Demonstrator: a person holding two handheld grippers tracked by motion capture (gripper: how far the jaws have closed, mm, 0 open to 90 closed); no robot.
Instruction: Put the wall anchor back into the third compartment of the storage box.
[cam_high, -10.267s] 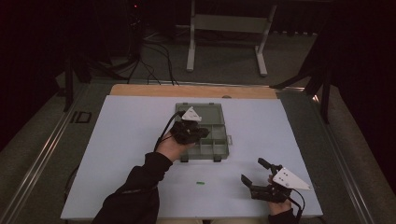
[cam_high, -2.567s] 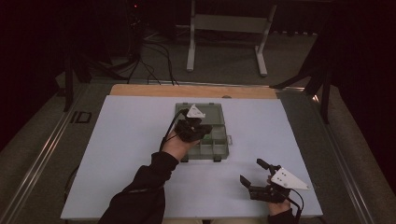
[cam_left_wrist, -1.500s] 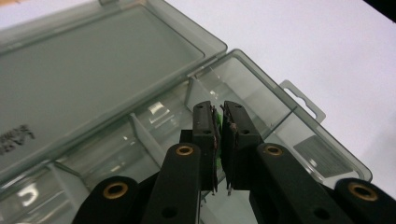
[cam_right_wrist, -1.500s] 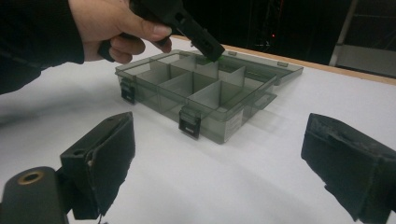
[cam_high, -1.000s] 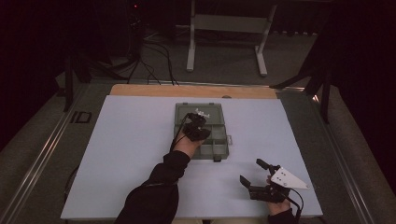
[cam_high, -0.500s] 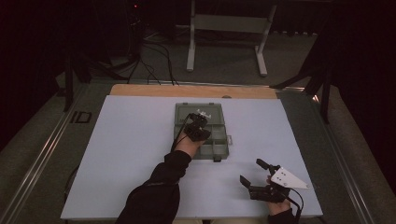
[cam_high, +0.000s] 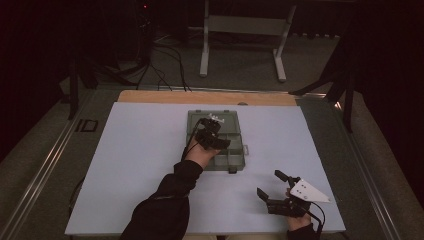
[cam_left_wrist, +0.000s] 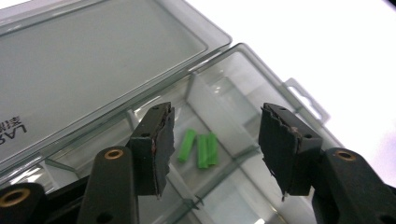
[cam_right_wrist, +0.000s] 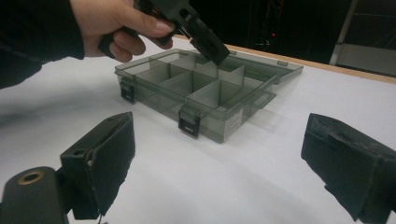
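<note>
My left gripper (cam_left_wrist: 212, 154) has just spread its jaws about halfway, right over the open organiser box (cam_high: 216, 142) at the centre of the high view. Nothing is between the pads now. Through the gap, mid-frame in the left gripper view, three green pieces (cam_left_wrist: 200, 148) lie on the floor of one compartment, side by side, two of them touching. I read that as a drop made: the latest piece looks to be in the box with the others. Lower right in the high view, my right gripper (cam_high: 276, 189) sits parked on the white table (cam_high: 135, 150), jaws wide and empty, well apart from the box. The lid lies flat, folded back.
</note>
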